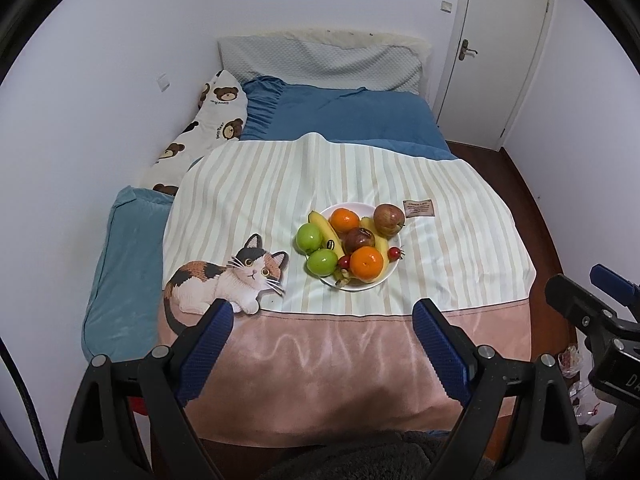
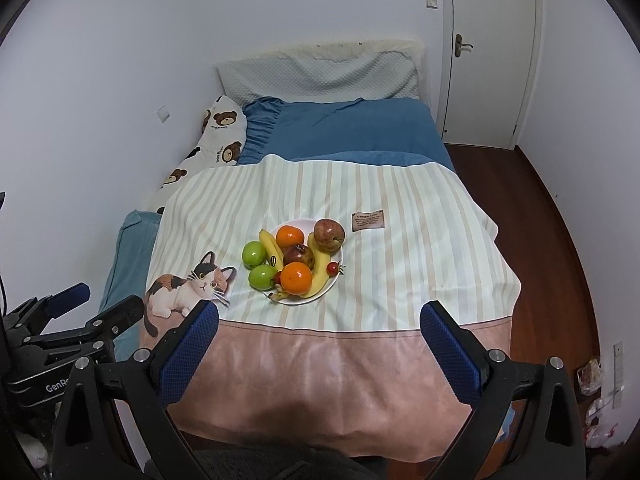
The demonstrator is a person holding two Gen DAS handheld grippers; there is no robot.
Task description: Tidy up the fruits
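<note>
- Left gripper (image 1: 323, 312): jaws spread wide, nothing between the blue pads; it hangs above the near end of the bed, pointing steeply down and forward.
- Right gripper (image 2: 319, 315): jaws likewise spread wide and empty, held at the same end of the bed, beside the left one.
- Directly below and ahead of both grippers: the pink border of a blanket (image 1: 340, 344), which turns to pale stripes farther out.
- Ahead of the left gripper, slightly toward its right finger: a white plate (image 1: 394, 270) resting on the striped part of the blanket, well apart from the pads.
- Ahead of the right gripper, the same plate lies toward its left finger.
- On the plate: two oranges, the nearer one (image 1: 366, 264) toward the front rim; two bananas (image 1: 326, 232); a dark red apple (image 1: 359, 240) in the middle; a second red apple (image 1: 388, 220) at the far right rim.
- Two green apples, the nearer (image 1: 321, 262) and the farther (image 1: 309, 237), sit at the plate's left edge; whether they rest on the plate or on the blanket cannot be told.
- Small red fruits (image 1: 394, 253) lie at the right rim and between the nearer green apple and the nearer orange.
- Just past the left finger of each gripper: a cat picture (image 1: 224, 280) on the blanket.
- Beyond the plate: a sewn label (image 1: 419, 208), then a blue sheet (image 1: 352, 116) and a pillow (image 1: 320, 62).
</note>
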